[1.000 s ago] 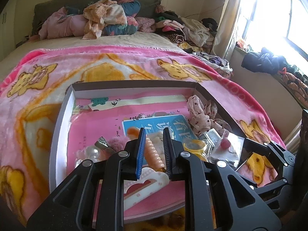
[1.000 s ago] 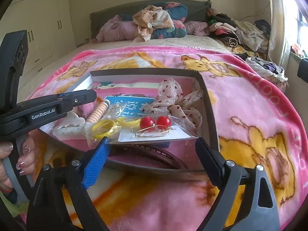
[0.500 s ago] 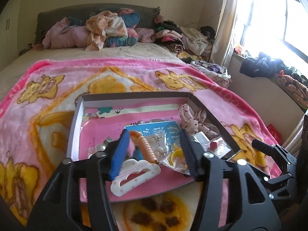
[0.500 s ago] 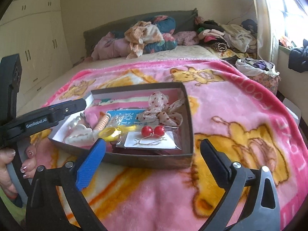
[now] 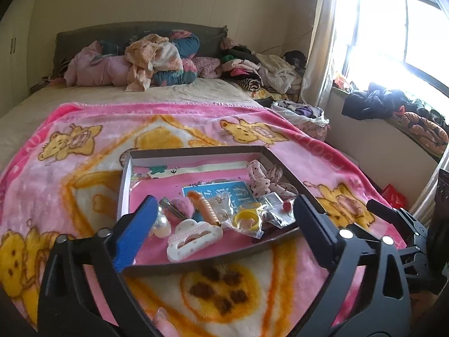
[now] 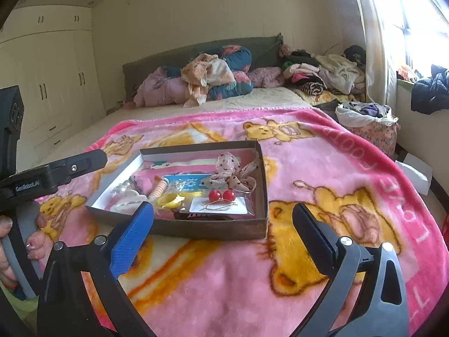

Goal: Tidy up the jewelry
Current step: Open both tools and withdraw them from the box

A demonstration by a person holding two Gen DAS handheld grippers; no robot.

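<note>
The left gripper has nothing between its jaws, which are opening wide; the right gripper is spread fully, also empty. Judged from here, the next pick goes best by choosing one loose piece, approaching low and straddling it squarely, not snagging the plastic bags. The jewelry box lies at twelve o'clock, just beyond both; the white cloud hair clip sits nearest the left, the red ball earrings nearest the right.
</note>
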